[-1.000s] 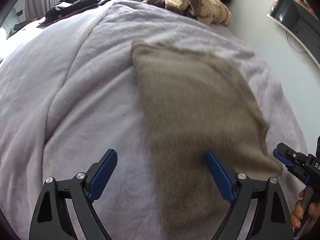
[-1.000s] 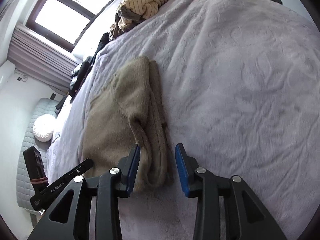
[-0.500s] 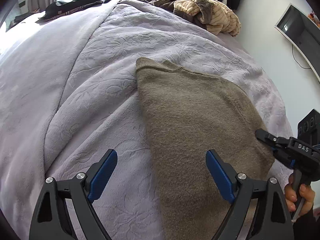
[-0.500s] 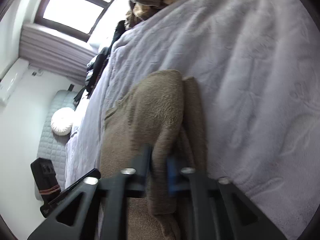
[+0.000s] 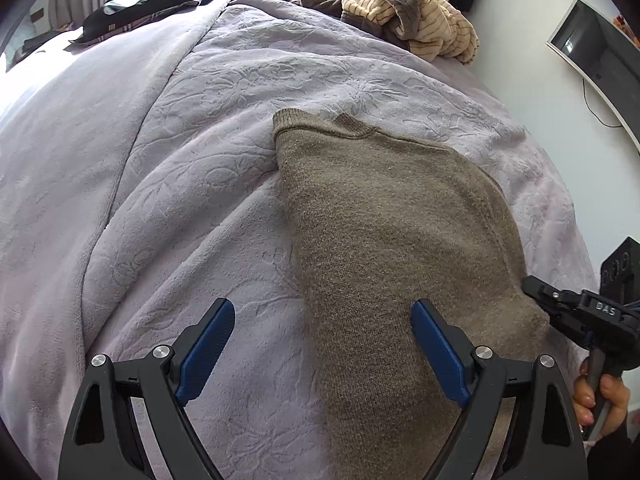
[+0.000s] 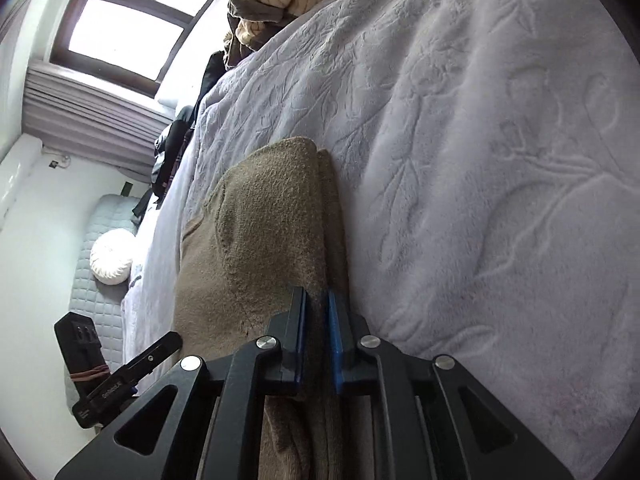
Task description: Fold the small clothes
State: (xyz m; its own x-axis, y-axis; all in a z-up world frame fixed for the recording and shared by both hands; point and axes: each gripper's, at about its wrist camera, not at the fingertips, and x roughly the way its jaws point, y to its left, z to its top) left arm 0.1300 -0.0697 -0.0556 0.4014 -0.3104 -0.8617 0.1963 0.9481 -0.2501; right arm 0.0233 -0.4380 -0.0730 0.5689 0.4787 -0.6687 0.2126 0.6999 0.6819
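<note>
A brown knit sweater (image 5: 392, 240) lies folded lengthwise on the lilac bedspread (image 5: 160, 200). My left gripper (image 5: 320, 348) is open and hovers over the sweater's near left edge, holding nothing. My right gripper (image 6: 316, 340) is shut on the sweater's (image 6: 268, 236) right-hand folded edge, with the cloth pinched between the blue pads. The right gripper also shows in the left wrist view (image 5: 568, 312) at the sweater's right corner.
A heap of beige striped and dark clothes (image 5: 404, 20) lies at the far end of the bed. Black garments (image 5: 140, 4) lie at the far left. A wall screen (image 5: 596, 52) hangs on the right. A window (image 6: 120, 28) and a white cushion (image 6: 112, 256) show beyond the bed.
My right gripper closed on the sweater's right edge. The left gripper pulled back a little and stayed open.
</note>
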